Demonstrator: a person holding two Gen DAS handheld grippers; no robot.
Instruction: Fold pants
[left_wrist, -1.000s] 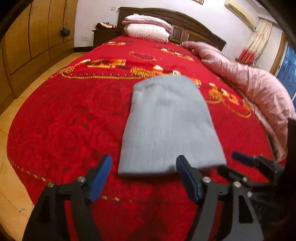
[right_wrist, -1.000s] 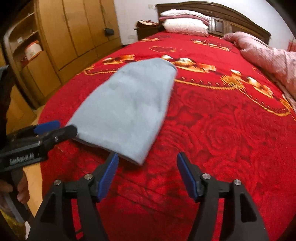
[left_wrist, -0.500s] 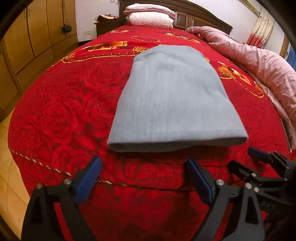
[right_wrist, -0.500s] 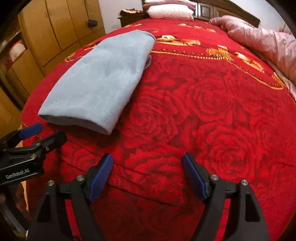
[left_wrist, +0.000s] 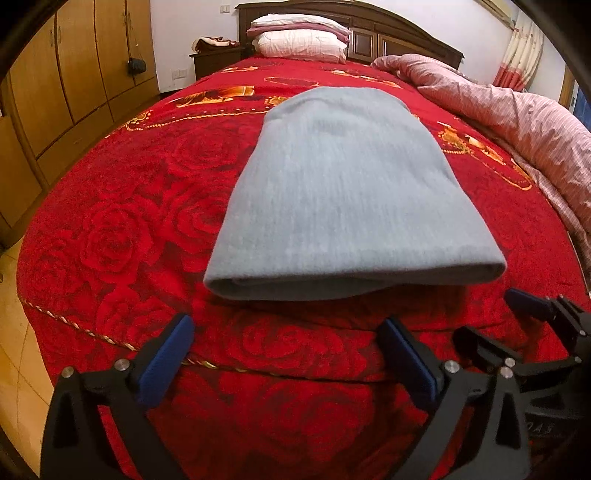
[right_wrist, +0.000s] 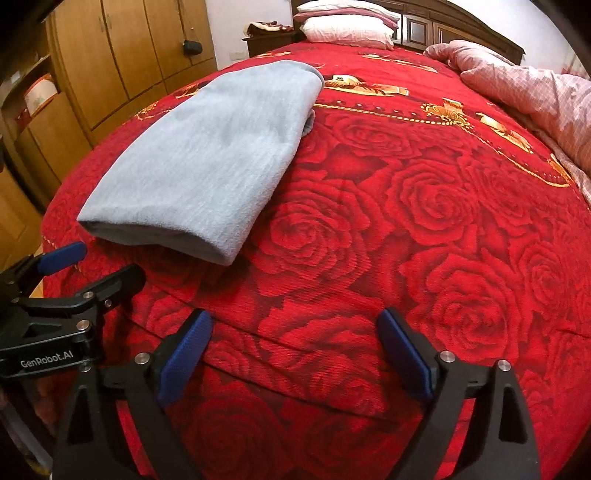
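Observation:
The light grey-blue pants (left_wrist: 343, 192) lie folded into a flat rectangle on the red rose-patterned bedspread (left_wrist: 122, 229), their rounded fold edge facing me. My left gripper (left_wrist: 288, 345) hovers open just short of that edge, nothing between its blue pads. From the right wrist view the pants (right_wrist: 214, 155) sit to the upper left, and my right gripper (right_wrist: 295, 341) is open and empty over the bare bedspread (right_wrist: 424, 221) near the foot of the bed. Each gripper shows in the other's view: the right gripper (left_wrist: 517, 332) at lower right, the left gripper (right_wrist: 88, 269) at lower left.
A pink striped quilt (left_wrist: 517, 122) is bunched along the bed's right side. Pillows (left_wrist: 299, 37) lean against the dark headboard. Wooden wardrobes (left_wrist: 74, 74) line the left wall, with tiled floor (left_wrist: 14, 332) between them and the bed.
Both grippers have drawn back toward the foot of the bed and sunk lower, away from the pants' near edge. The folded pants have stayed flat where they were.

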